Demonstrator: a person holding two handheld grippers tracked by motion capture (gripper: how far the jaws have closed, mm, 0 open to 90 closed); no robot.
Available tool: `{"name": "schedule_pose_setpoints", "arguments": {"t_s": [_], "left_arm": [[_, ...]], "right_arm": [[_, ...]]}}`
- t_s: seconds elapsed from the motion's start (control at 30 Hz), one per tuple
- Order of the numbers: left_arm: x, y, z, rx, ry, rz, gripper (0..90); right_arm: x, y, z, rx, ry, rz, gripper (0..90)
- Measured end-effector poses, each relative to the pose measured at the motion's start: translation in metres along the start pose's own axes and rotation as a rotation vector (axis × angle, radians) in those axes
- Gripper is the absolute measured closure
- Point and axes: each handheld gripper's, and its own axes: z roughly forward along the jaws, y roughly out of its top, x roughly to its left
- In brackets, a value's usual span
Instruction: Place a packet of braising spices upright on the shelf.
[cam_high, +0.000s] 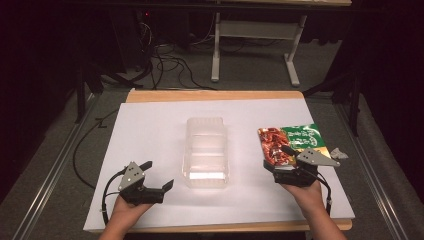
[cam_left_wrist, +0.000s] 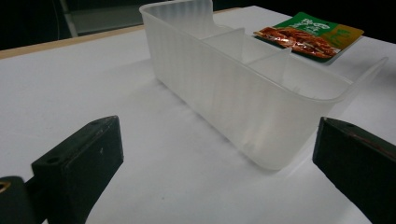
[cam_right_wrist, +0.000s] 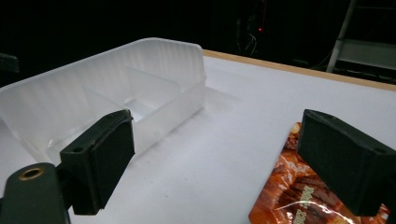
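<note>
A clear plastic bin (cam_high: 205, 151) with dividers stands in the middle of the white table (cam_high: 150, 125); its near wall (cam_left_wrist: 233, 93) fills much of the left gripper view, its side (cam_right_wrist: 116, 93) the right one. A red and green food pouch (cam_high: 290, 141) lies flat to its right, also seen as a pouch (cam_left_wrist: 309, 36) beyond the bin. My left gripper (cam_high: 159, 175) is open, low on the table left of the bin, holding nothing. My right gripper (cam_high: 276, 159) is open at the pouch's near edge, one jaw over the pouch (cam_right_wrist: 289, 196).
A small grey crumpled scrap (cam_high: 337, 151) lies just right of the pouch. The table's wooden far edge (cam_high: 215, 95) borders dark floor with cables (cam_high: 170, 65) and a white stand (cam_high: 255, 30). White surface stretches left of the bin.
</note>
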Motion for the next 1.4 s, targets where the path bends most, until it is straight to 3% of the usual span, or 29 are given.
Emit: {"name": "schedule_pose_setpoints", "arguments": {"t_s": [0.5, 0.77, 1.1, 1.4], "left_arm": [[0.001, 0.000, 0.002, 0.004, 0.001, 0.006, 2.4], [0.001, 0.000, 0.003, 0.011, 0.002, 0.008, 2.4], [0.001, 0.000, 0.003, 0.015, 0.001, 0.004, 2.5], [0.002, 0.000, 0.003, 0.010, 0.007, 0.003, 2.9]], "right_arm": [[-0.008, -0.003, 0.000, 0.007, -0.023, 0.010, 11.0], [-0.016, -0.005, -0.001, 0.035, -0.063, 0.019, 15.4], [-0.038, -0.007, -0.007, 0.065, -0.124, 0.061, 18.4], [-0.066, -0.016, -0.016, 0.075, -0.198, 0.118, 18.0]]}}
